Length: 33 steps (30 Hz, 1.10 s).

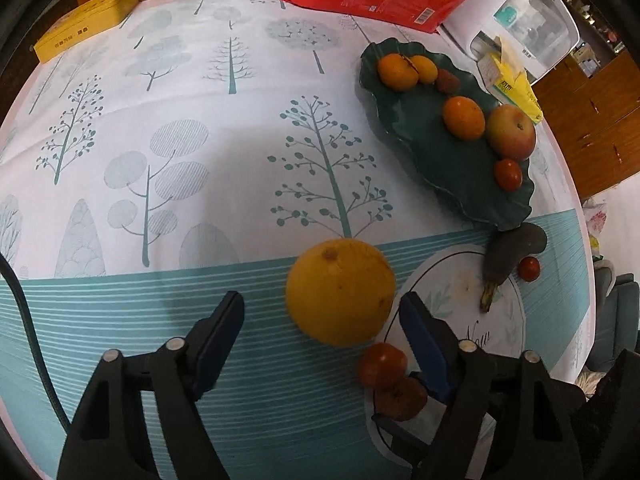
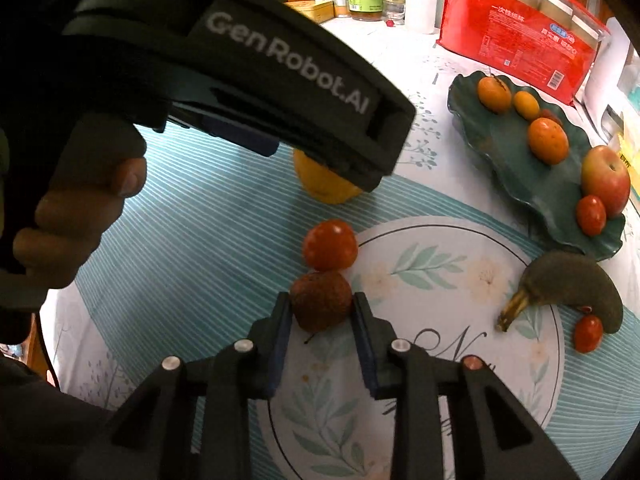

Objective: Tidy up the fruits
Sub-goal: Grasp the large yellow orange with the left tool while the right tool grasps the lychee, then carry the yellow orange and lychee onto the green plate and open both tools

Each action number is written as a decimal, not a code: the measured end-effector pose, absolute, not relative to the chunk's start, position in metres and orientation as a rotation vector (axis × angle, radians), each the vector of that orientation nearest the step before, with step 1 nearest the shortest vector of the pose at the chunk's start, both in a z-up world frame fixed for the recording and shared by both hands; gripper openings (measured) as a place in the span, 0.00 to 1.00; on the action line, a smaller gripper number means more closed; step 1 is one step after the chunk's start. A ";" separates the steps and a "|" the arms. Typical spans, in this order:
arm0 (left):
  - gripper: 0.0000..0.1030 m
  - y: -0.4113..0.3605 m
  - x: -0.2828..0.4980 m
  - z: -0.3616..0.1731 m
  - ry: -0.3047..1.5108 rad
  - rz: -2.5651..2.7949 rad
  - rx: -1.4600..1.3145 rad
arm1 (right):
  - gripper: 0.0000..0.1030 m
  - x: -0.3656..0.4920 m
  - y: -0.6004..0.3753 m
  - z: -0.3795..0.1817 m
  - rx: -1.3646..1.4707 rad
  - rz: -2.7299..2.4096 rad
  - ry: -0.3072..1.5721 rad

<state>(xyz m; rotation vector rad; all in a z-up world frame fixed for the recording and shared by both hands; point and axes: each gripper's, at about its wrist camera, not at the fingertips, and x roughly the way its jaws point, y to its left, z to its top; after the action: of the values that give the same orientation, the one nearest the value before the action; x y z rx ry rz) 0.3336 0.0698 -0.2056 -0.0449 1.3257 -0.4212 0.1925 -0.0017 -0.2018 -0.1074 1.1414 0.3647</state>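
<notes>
Near front edge of table (image 1: pixel 168 240): my right gripper (image 2: pixel 322 312) clenched on brown lychee (image 2: pixel 320 304), touching tomato (image 2: pixel 330 245); my left gripper (image 1: pixel 322 320) released, yellow orange (image 1: pixel 340 292) between jaws

Open tablecloth (image 1: pixel 180 140) was seen across the frame's left and centre. On the right, passage was blocked by the green plate (image 1: pixel 448 168), with the orange (image 1: pixel 340 292) crowding the lower centre.

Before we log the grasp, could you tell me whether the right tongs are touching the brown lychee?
Touching: the right wrist view shows the right tongs with both blue pads pressed against the brown lychee.
</notes>
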 end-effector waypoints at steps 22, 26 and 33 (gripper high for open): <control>0.46 0.066 0.322 -0.183 1.250 -0.370 -0.048 | 0.28 0.186 -0.032 -0.198 0.003 0.382 1.110; 0.46 0.065 0.315 -0.170 1.218 -0.328 -0.070 | 0.28 0.185 -0.048 -0.196 0.028 0.394 1.103; 0.46 0.061 0.303 -0.152 1.180 -0.242 -0.101 | 0.28 0.184 -0.090 -0.186 0.075 0.372 1.095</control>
<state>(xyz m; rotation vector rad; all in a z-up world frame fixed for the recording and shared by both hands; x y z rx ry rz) 0.3026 0.0607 -0.1521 -0.1014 1.1798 -0.2416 0.1841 -0.0902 -0.1864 0.0748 1.0950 0.3722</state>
